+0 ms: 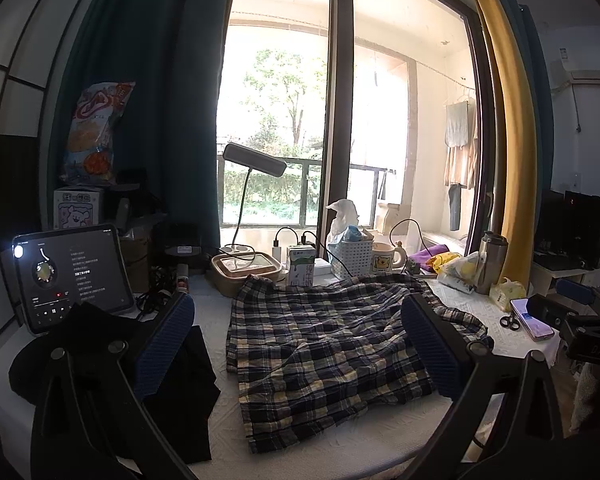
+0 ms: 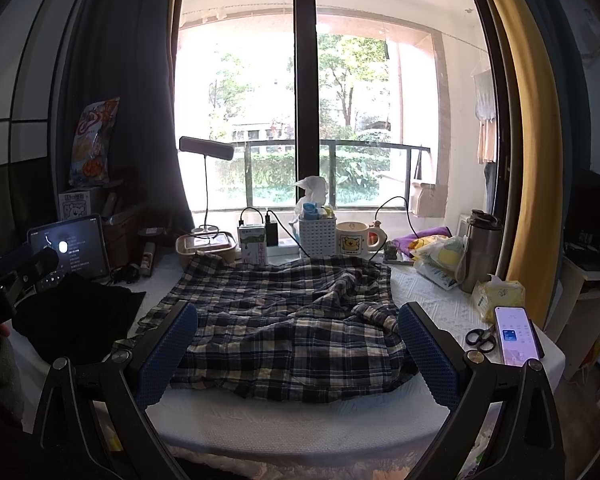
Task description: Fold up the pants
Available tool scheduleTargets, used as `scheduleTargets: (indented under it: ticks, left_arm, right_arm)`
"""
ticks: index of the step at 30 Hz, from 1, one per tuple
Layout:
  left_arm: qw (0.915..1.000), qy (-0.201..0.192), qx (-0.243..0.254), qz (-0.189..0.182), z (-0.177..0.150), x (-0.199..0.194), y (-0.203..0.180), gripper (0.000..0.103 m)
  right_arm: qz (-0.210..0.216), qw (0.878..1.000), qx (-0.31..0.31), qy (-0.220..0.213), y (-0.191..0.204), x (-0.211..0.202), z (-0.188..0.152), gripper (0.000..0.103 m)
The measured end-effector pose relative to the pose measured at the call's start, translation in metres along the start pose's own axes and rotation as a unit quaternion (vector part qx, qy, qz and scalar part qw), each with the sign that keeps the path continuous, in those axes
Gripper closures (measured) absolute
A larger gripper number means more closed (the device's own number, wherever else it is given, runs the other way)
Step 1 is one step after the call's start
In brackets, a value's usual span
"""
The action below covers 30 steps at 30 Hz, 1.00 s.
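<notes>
Plaid pants (image 1: 332,344) in navy, white and yellow lie rumpled and spread on the white table (image 1: 300,440); they also show in the right wrist view (image 2: 284,328). My left gripper (image 1: 300,344) is open and empty, held above the near part of the pants, its blue pads (image 1: 164,344) wide apart. My right gripper (image 2: 298,352) is open and empty above the near edge of the pants. The right gripper's body shows at the right edge of the left wrist view (image 1: 580,328); the left gripper's body shows at the left edge of the right wrist view (image 2: 8,288).
A black garment (image 1: 180,392) lies left of the pants. A tablet (image 1: 70,276) stands at the left. A milk carton (image 1: 300,266), white basket (image 1: 350,258), mug (image 1: 386,260) and lamp (image 1: 254,166) line the back. A flask (image 1: 490,262), scissors (image 1: 510,322) and phone (image 1: 532,318) sit right.
</notes>
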<state>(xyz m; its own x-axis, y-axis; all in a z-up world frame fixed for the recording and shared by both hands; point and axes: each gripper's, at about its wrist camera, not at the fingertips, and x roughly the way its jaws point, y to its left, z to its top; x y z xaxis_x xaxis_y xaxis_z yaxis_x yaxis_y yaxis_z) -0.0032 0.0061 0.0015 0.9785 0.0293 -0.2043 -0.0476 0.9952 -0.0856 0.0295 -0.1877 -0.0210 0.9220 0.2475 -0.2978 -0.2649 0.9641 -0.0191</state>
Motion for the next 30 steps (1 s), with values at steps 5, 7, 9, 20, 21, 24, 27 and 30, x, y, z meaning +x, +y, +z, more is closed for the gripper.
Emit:
scheduleTargets:
  ticks: [5, 7, 9, 20, 21, 24, 27, 30]
  left_arm:
    - [1.0000, 0.000, 0.000, 0.000, 0.000, 0.000, 0.000, 0.001]
    - [1.0000, 0.000, 0.000, 0.000, 0.000, 0.000, 0.000, 0.001]
    - [1.0000, 0.000, 0.000, 0.000, 0.000, 0.000, 0.000, 0.001]
    - [0.9999, 0.015, 0.006, -0.001, -0.006, 0.007, 0.002, 0.001]
    - [0.9998, 0.019, 0.008, -0.001, -0.008, 0.010, 0.002, 0.001]
    - [0.9989, 0.045, 0.015, 0.001, -0.019, 0.025, 0.003, 0.001]
    - [0.9969, 0.077, 0.016, 0.005, -0.031, 0.047, 0.007, 0.001]
    - [0.9940, 0.108, 0.018, 0.009, -0.042, 0.069, 0.010, 0.001]
  right_arm:
    - [0.000, 1.000, 0.000, 0.000, 0.000, 0.000, 0.000, 0.002]
    - [0.000, 1.000, 0.000, 0.000, 0.000, 0.000, 0.000, 0.002]
    - [0.000, 1.000, 0.000, 0.000, 0.000, 0.000, 0.000, 0.002]
    - [-0.008, 1.000, 0.005, 0.010, -0.008, 0.009, -0.003, 0.002]
    - [-0.011, 1.000, 0.006, 0.014, -0.010, 0.012, -0.005, 0.002]
    - [-0.023, 0.999, 0.012, 0.037, -0.019, 0.028, -0.015, 0.002]
    - [-0.035, 0.997, 0.013, 0.064, -0.028, 0.048, -0.025, 0.002]
    - [-0.043, 0.996, 0.012, 0.080, -0.036, 0.065, -0.031, 0.002]
